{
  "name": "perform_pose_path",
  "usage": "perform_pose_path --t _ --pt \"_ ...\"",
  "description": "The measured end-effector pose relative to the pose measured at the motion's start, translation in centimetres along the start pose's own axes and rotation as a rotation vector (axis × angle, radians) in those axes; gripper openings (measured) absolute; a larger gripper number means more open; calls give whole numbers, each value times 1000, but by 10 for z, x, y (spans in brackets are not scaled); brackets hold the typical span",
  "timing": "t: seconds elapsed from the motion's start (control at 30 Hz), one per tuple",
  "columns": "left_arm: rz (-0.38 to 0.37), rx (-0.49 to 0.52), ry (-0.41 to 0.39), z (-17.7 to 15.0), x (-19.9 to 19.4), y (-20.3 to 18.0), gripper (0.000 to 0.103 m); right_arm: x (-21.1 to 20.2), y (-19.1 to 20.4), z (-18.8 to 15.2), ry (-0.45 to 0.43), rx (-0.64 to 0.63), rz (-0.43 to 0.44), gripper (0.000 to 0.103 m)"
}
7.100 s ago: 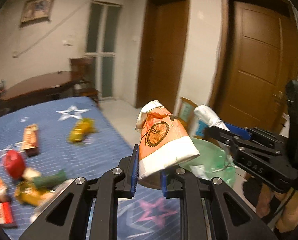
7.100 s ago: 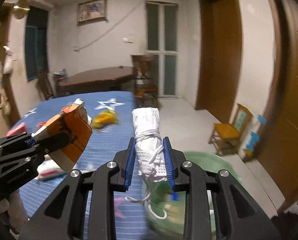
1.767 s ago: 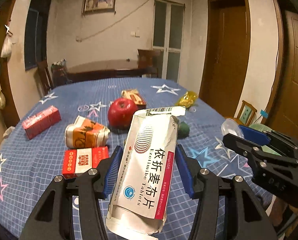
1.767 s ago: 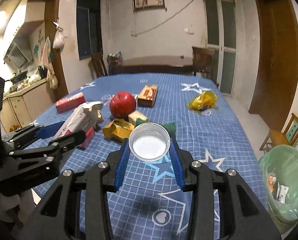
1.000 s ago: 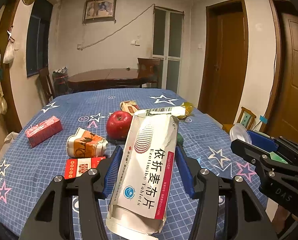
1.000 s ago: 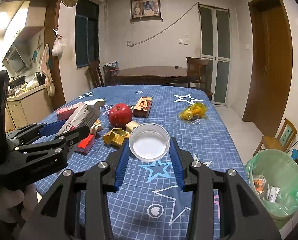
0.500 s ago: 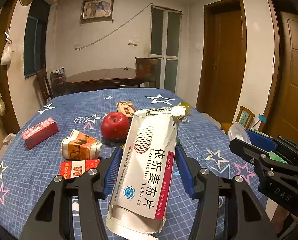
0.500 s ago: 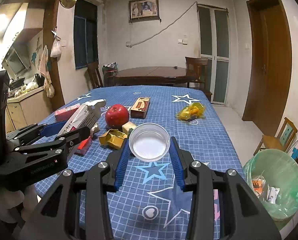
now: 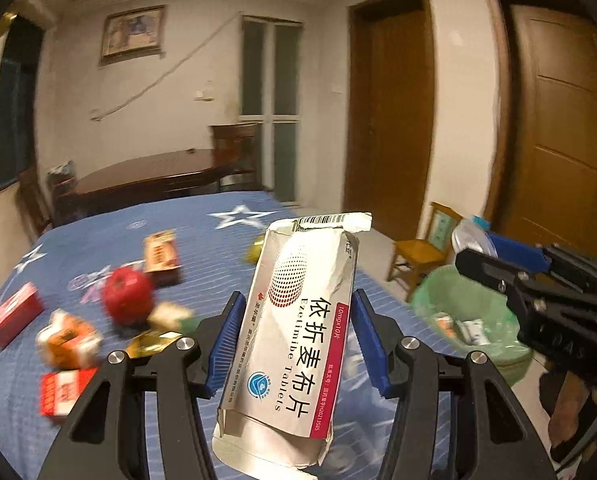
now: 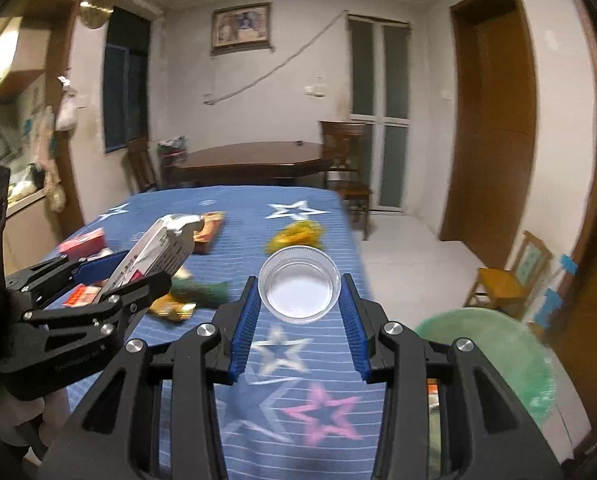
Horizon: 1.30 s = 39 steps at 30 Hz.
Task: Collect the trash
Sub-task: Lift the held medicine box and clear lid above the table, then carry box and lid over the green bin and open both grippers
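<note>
Above the blue starred surface (image 9: pixel 202 240), the left gripper (image 9: pixel 294 344) is clamping a white tablet box (image 9: pixel 298 332), while the right gripper (image 10: pixel 299 320) is pinching a clear plastic cup (image 10: pixel 299 289) near the green-lined bin (image 10: pixel 494 344).

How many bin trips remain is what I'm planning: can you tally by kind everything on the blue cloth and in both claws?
Boxes: 4 (tablet box in left claw, red box, red-and-white box, brown box)
Cups: 2 (clear cup in right claw, orange cup)
Wrappers: 2 (yellow wrapper, gold wrapper)
Apple: 1
Blurred bits: 2 (beige bit, green bit)
Total: 11
</note>
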<state>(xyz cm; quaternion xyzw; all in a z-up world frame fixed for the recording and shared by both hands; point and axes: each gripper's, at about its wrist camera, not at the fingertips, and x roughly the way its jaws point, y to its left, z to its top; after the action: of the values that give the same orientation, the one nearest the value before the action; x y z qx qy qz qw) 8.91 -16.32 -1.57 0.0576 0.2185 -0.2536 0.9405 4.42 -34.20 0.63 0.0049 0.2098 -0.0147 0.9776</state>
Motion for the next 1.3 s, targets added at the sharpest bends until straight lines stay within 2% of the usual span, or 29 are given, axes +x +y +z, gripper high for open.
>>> perform_pose_path --t 0.3,0.5,0.73,0.87,1.3 --pt "-200 77 59 31 72 -98 56 6 -101 -10 82 94 -173 38" --pt "-299 112 153 36 128 -157 56 21 -145 -31 165 154 -219 38" --pt "-313 144 269 14 187 -194 56 42 -179 -61 252 223 -215 38" --pt "-302 153 302 2 210 -203 56 47 -190 -71 270 242 -212 38" --pt "-298 154 312 -9 218 -198 57 48 -197 -73 278 249 -204 39"
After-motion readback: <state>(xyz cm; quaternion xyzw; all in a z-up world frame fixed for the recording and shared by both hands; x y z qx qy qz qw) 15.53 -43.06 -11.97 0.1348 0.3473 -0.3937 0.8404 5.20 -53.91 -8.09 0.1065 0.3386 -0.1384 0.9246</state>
